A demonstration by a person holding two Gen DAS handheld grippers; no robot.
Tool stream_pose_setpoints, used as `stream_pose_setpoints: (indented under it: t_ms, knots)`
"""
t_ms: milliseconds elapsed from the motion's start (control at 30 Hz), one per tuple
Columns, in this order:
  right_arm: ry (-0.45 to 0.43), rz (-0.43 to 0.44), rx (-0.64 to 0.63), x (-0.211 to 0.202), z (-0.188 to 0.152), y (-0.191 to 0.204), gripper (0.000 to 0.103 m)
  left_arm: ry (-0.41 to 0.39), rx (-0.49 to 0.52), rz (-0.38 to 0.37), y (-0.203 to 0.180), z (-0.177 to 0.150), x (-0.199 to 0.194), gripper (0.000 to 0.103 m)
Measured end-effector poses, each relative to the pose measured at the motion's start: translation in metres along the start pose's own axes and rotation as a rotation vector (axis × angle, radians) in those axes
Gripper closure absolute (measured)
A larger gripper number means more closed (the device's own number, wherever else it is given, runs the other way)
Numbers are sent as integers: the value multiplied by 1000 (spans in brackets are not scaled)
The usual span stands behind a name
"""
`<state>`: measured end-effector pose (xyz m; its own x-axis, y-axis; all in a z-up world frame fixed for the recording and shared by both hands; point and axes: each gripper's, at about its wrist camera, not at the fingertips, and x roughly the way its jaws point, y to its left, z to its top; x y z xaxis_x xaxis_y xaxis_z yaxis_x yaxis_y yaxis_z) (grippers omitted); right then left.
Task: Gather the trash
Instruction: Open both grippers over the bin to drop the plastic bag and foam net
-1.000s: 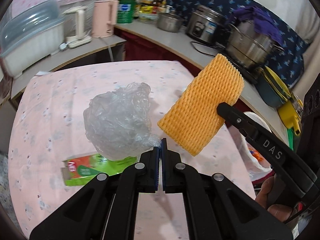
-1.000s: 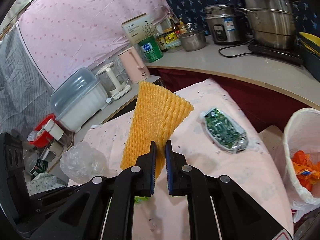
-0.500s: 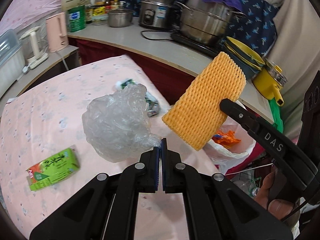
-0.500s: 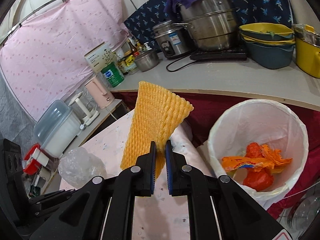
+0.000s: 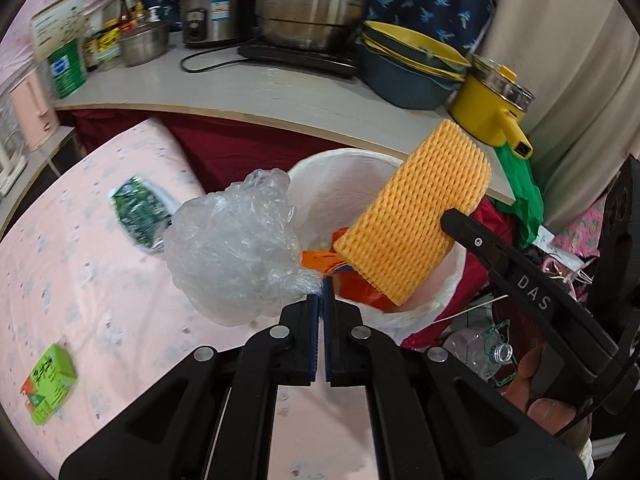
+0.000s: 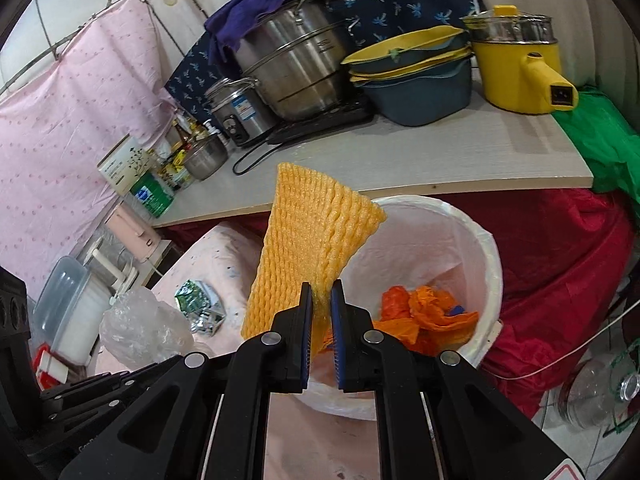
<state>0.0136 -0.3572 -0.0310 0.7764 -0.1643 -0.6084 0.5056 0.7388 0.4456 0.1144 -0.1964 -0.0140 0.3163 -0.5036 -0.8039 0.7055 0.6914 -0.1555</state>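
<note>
Bin [image 6: 494,264] mouth open upward, orange trash [image 6: 420,312] low inside, so room above it. Far side: bench [image 6: 400,160] edge overhangs rim. Foam net [image 5: 416,216] & plastic bag [image 5: 236,248] hang over the opening, partly blocking it.

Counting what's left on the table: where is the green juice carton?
In the left wrist view, the green juice carton lies low on the left of the pink tablecloth, apart from the foil wrapper.

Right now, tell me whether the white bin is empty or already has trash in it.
Not empty. The white bin already holds crumpled orange wrappers at the bottom of its liner; most of the liner wall above them is bare, so it looks far from full.
</note>
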Motion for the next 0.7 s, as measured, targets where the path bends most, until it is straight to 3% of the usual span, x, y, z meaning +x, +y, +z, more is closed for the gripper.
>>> stream_pose_setpoints:
  t_ms: [367,433,500,533,700]
  knots:
    - [-29,-82,94,-3,7,-64,94,8,68,-89,-42,28,36,99]
    - [-29,-87,98,-2,8,-67,94,1,69,-85,-44,34,39,93]
    - [-29,-88,98,-1,8,-69,94,-11,58,-74,-42,39,40,67]
    - [-29,-88,97,0,9,-68,94,-25,44,-69,-39,41,39,61]
    - [-22,-77,83,10,11,-62,93,-57,6,-44,-24,45,36,45]
